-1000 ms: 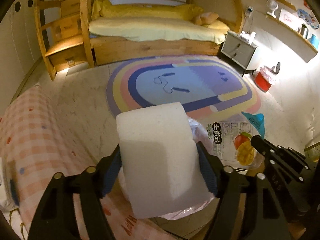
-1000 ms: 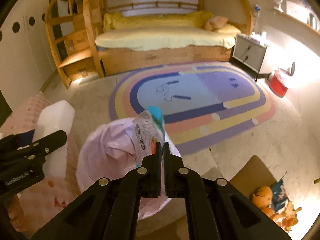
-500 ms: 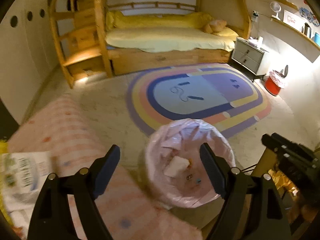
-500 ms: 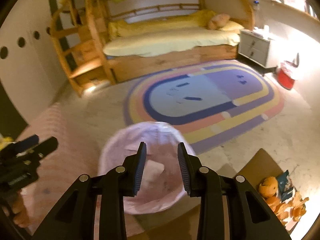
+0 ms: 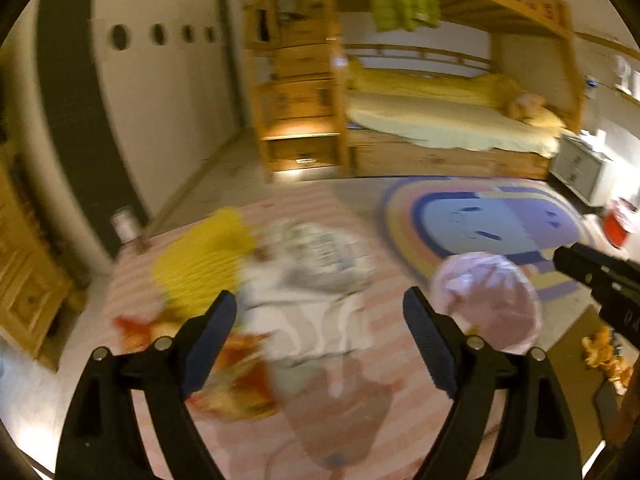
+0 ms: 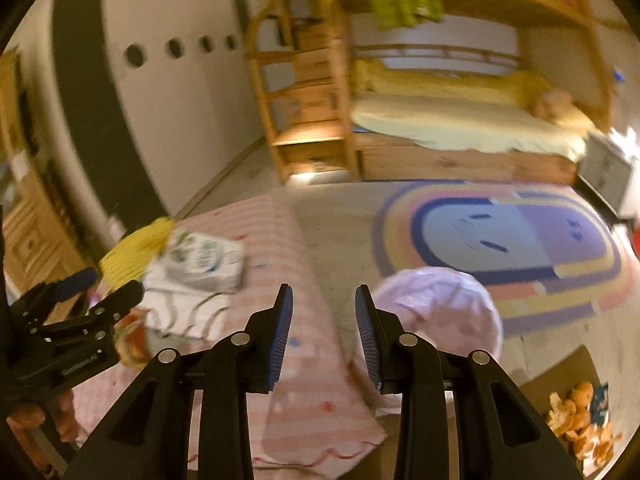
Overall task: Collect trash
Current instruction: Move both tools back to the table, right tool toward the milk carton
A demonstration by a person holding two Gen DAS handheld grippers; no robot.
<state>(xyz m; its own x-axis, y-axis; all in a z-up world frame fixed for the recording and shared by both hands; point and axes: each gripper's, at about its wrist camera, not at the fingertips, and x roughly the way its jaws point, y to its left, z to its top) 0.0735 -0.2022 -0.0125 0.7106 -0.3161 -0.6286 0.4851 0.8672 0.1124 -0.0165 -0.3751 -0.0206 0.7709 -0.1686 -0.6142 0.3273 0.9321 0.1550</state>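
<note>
My left gripper (image 5: 318,316) is open and empty above a pink checked tablecloth (image 5: 344,412). Under it lie a white printed wrapper (image 5: 316,256), a white striped cloth (image 5: 316,328), a yellow bag (image 5: 200,256) and orange wrappers (image 5: 236,376), all blurred. The bin with the pink liner (image 5: 486,300) stands on the floor to the right. My right gripper (image 6: 323,312) is open and empty above the cloth's edge, with the bin (image 6: 436,312) just right of it. The white wrapper (image 6: 204,260) and my left gripper (image 6: 84,292) show at its left.
Orange peel (image 6: 580,420) lies on a brown cardboard sheet (image 6: 560,372) on the floor at the lower right. A rainbow rug (image 6: 500,240), a wooden bunk bed (image 6: 460,132) with stairs and a red bin (image 5: 616,224) lie beyond.
My left gripper let go of the white foam block and my right gripper let go of the snack wrapper, both over the bin. Both grippers opened and swung left toward the table.
</note>
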